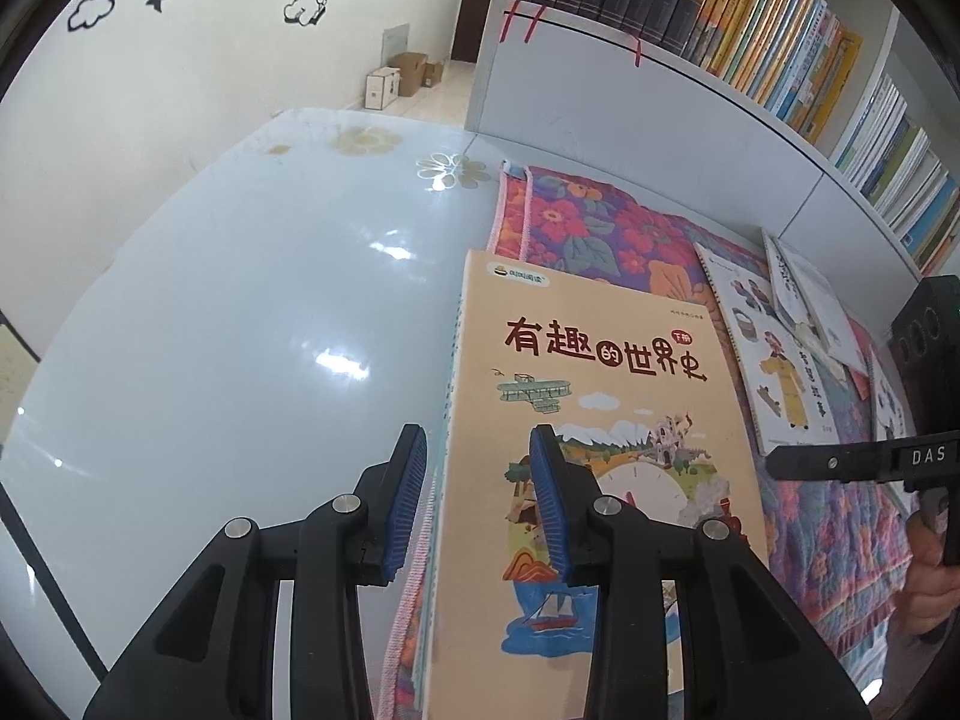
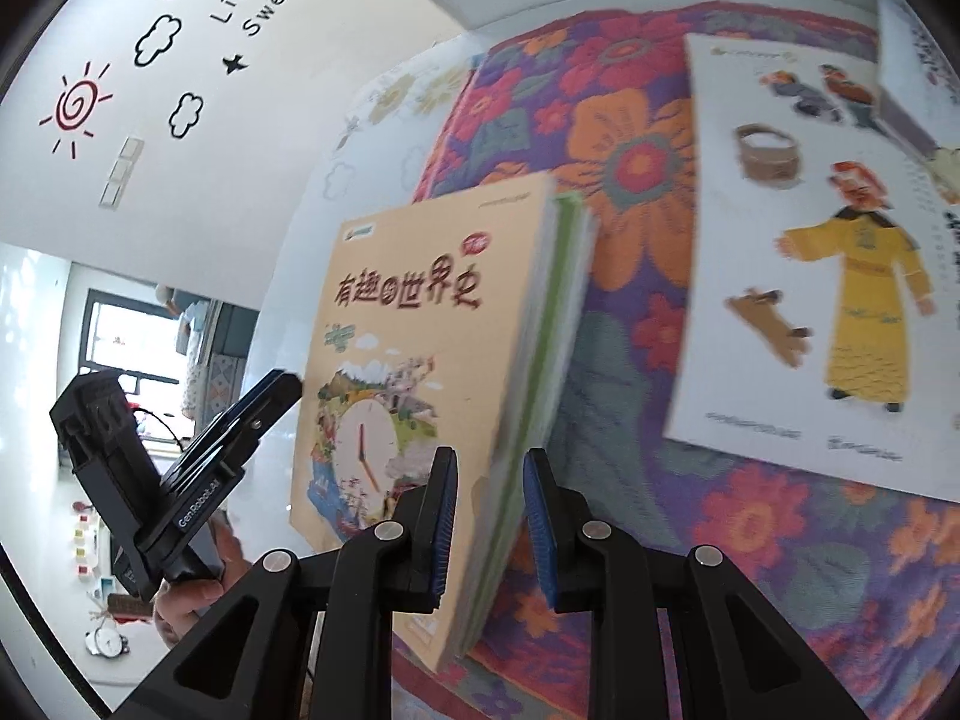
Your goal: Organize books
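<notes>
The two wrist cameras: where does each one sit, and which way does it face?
Left wrist: on the left gripper, looking down at the orange book, table and shelf; right gripper at right.
Right wrist: on the right gripper, looking down at quilt; left gripper and hand at left.
Shared: orange book.

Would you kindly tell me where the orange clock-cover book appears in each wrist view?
Left wrist: orange book lower centre, running to the bottom edge.
Right wrist: orange book centre-left, tilted up.
Shared landmark: white picture book with a yellow-robed figure, to its right.
</notes>
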`<state>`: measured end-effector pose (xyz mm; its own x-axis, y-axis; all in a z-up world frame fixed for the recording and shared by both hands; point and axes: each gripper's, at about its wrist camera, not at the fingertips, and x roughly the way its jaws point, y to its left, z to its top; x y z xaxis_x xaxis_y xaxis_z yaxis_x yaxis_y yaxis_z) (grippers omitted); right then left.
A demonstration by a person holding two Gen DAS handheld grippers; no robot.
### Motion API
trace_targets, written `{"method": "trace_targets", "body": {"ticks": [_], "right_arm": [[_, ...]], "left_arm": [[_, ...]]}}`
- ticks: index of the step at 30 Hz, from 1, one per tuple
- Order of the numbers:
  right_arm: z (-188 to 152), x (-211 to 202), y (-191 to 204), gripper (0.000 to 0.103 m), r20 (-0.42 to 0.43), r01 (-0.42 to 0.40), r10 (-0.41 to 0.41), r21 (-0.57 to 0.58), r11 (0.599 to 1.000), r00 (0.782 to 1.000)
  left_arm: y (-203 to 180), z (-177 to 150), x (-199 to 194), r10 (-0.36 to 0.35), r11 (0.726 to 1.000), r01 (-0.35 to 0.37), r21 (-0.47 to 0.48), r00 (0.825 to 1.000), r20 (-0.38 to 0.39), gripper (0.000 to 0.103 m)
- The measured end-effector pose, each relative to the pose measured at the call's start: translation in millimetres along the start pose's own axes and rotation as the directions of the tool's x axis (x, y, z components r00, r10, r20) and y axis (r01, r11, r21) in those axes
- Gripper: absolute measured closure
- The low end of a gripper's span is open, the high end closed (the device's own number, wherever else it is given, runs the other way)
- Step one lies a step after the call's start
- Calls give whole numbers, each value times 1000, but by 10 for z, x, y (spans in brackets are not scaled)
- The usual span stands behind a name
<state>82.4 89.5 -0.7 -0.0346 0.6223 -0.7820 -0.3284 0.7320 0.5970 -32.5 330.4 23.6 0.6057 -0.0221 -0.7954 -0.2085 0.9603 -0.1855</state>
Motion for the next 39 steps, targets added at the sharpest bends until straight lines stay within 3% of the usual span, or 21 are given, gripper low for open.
{"method": "trace_targets", "body": {"ticks": [8,19,28,33,39], "right_arm": [[-108,-155,-110,80,-2,2,-2,27,1000,1000],[-501,-1142,-701,80,148,38,-63,166,985,987],[-1032,-1905,-1392,80,244,106,-169,250,962,955],[-1286,-2326,-1918,80,288,128,-222,313,941,931],[-1553,-2720,-2574,80,308,178,-315,402,898,898]], "left_arm": [[-173,38,-183,-14,1000,14,20,999,33,71],[-756,110,-340,-113,991,109,73,992,57,70],[-1827,12,-266,-240,954,235,184,971,5,69],[-2509,-121,-1,-317,924,326,199,945,-80,70],[-3451,-283,380,-370,874,395,284,918,-139,69]]}}
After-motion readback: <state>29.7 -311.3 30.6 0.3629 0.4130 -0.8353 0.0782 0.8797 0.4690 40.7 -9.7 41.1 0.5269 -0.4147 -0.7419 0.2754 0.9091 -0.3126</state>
